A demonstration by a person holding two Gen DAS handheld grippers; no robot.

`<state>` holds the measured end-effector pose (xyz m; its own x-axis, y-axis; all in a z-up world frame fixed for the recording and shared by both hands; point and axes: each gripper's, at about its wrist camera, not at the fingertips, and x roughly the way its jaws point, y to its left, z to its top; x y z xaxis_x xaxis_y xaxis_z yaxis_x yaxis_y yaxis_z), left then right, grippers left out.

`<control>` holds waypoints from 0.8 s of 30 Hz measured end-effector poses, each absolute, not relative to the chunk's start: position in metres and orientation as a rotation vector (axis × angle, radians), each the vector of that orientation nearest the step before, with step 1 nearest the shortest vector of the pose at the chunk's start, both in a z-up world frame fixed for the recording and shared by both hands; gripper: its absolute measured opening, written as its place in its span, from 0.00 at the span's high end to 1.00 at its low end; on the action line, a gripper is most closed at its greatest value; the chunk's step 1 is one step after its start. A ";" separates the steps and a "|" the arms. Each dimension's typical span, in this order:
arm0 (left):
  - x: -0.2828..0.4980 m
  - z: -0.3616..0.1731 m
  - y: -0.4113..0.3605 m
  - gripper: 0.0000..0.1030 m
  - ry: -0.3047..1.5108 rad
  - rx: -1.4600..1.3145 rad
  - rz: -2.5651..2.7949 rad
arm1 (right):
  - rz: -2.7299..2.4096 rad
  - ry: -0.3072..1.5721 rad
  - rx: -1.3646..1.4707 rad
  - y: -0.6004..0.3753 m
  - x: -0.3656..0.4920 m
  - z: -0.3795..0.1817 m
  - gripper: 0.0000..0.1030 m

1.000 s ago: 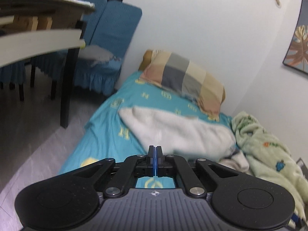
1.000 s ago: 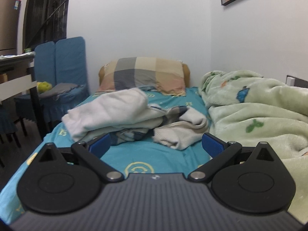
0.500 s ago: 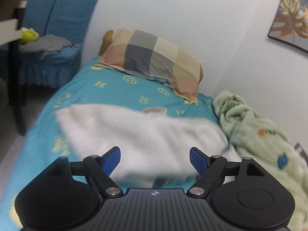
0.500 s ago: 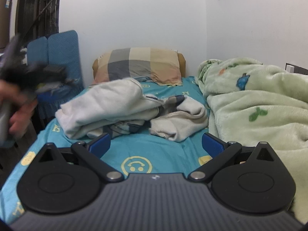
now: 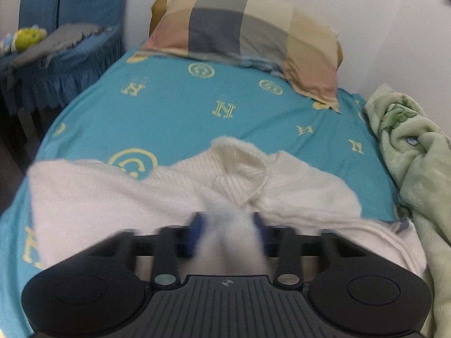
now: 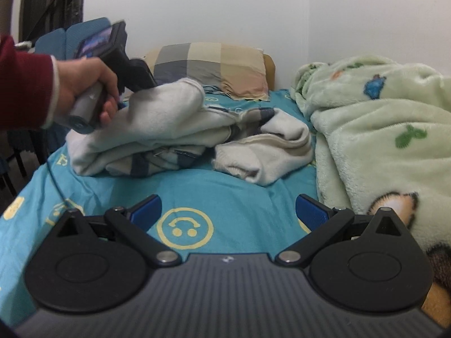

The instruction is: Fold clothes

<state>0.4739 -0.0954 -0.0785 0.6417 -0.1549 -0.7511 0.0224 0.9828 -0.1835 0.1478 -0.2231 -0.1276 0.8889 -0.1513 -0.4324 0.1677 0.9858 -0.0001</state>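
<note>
A white fleece garment (image 5: 169,191) lies crumpled on the blue bed sheet (image 5: 174,112); the right wrist view shows it (image 6: 157,129) as a pile with dark plaid lining. My left gripper (image 5: 228,225) is closing on a bunched fold of this garment, which fills the gap between its blue pads; the image is blurred there. The right wrist view shows the left gripper's body (image 6: 124,53), held by a hand, pressed onto the pile's top. My right gripper (image 6: 228,211) is open and empty, low over the sheet in front of the pile.
A checked pillow (image 5: 248,31) lies at the head of the bed by the wall. A green fleece blanket (image 6: 380,140) is heaped along the right side. Blue-covered chairs (image 5: 64,28) stand left of the bed.
My left gripper opened, came down onto the white garment and has closed around a fold of it. The right gripper stayed open and dipped slightly toward the sheet.
</note>
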 end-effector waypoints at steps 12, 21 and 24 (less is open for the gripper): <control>0.219 0.028 0.014 0.89 0.564 -0.216 -0.233 | -0.150 0.300 0.102 -0.230 0.112 -0.090 0.00; 0.069 -0.058 0.011 0.95 0.785 -0.324 -0.321 | -0.045 0.298 0.258 -0.236 0.085 -0.063 0.00; 0.065 -0.085 0.010 1.00 0.863 -0.326 -0.327 | -0.022 0.337 0.270 -0.234 0.087 -0.064 0.00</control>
<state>0.0647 0.0097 -0.0848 0.6075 -0.4069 -0.6822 0.1470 0.9016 -0.4068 0.0868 -0.2341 -0.0638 0.9440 0.0235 -0.3292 0.0660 0.9639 0.2581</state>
